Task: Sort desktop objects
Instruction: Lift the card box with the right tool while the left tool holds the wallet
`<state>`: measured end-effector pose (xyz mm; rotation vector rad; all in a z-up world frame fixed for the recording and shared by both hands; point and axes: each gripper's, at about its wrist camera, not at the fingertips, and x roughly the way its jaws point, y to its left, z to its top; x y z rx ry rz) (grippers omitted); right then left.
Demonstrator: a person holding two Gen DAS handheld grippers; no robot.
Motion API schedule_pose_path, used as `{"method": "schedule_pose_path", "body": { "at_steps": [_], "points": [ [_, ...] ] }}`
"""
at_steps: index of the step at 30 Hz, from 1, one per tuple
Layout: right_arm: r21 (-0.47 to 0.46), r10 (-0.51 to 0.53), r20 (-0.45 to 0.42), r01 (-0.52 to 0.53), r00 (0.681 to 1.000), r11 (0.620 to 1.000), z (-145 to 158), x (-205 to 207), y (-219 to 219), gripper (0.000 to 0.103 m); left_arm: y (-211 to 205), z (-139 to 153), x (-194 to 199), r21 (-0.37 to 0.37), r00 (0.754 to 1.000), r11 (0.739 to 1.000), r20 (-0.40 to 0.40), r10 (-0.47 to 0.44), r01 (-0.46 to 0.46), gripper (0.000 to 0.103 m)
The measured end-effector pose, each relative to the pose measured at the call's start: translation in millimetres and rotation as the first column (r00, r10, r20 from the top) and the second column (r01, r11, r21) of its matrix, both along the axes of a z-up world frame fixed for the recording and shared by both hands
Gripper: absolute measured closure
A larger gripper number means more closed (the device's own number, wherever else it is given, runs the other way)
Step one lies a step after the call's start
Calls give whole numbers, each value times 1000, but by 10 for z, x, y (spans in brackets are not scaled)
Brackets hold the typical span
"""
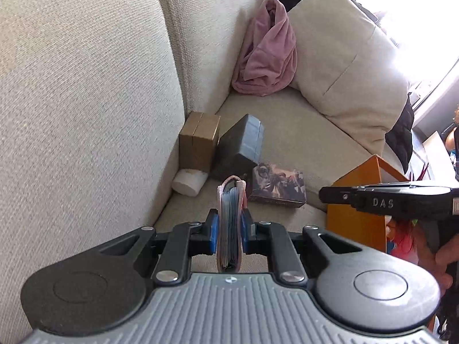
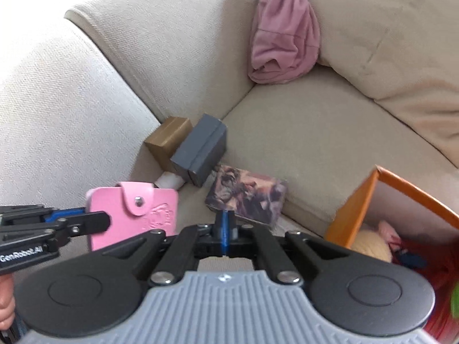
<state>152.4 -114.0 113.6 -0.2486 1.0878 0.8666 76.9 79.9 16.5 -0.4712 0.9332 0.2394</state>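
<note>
My left gripper (image 1: pixel 229 236) is shut on a pink card wallet (image 1: pixel 229 223), held edge-on above the sofa seat; the right wrist view shows the same wallet (image 2: pixel 152 215) flat-on with its snap flap, the left gripper (image 2: pixel 86 218) clamped on its left side. My right gripper (image 2: pixel 225 229) is shut with nothing between its blue pads. It hangs above a picture-printed box (image 2: pixel 246 197) lying on the seat. That box (image 1: pixel 276 185) also shows in the left wrist view, just right of the wallet.
A brown box (image 1: pixel 199 140), a dark grey box (image 1: pixel 239 146) and a white roll (image 1: pixel 189 183) lie in the sofa corner. An orange box (image 2: pixel 355 209) holding toys stands at the right. A pink cloth (image 1: pixel 266 54) and cushion (image 1: pixel 344 57) lie further back.
</note>
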Motion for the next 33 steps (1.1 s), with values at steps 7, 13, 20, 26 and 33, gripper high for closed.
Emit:
{"method": "schedule_pose_path", "body": {
  "at_steps": [7, 13, 20, 26, 33],
  "points": [
    [-81, -41, -81, 35, 996, 996, -189, 265, 142, 85, 92, 20, 205, -13, 1000, 1000, -16, -1, 1, 86],
    [-145, -106, -125, 87, 986, 986, -390, 459, 437, 41, 169, 12, 172, -13, 1000, 1000, -28, -2, 1, 86],
    [-192, -205, -220, 164, 954, 968, -662, 698, 522, 33, 211, 48, 159, -28, 1000, 1000, -24, -8, 7, 86],
    [-164, -290, -327, 248, 899, 955, -887, 826, 461, 28, 263, 88, 131, -40, 1000, 999, -15, -8, 8, 86],
    [-102, -252, -234, 234, 939, 967, -537, 713, 394, 64, 210, 231, -31, -39, 1000, 999, -11, -1, 1, 86]
  ]
}}
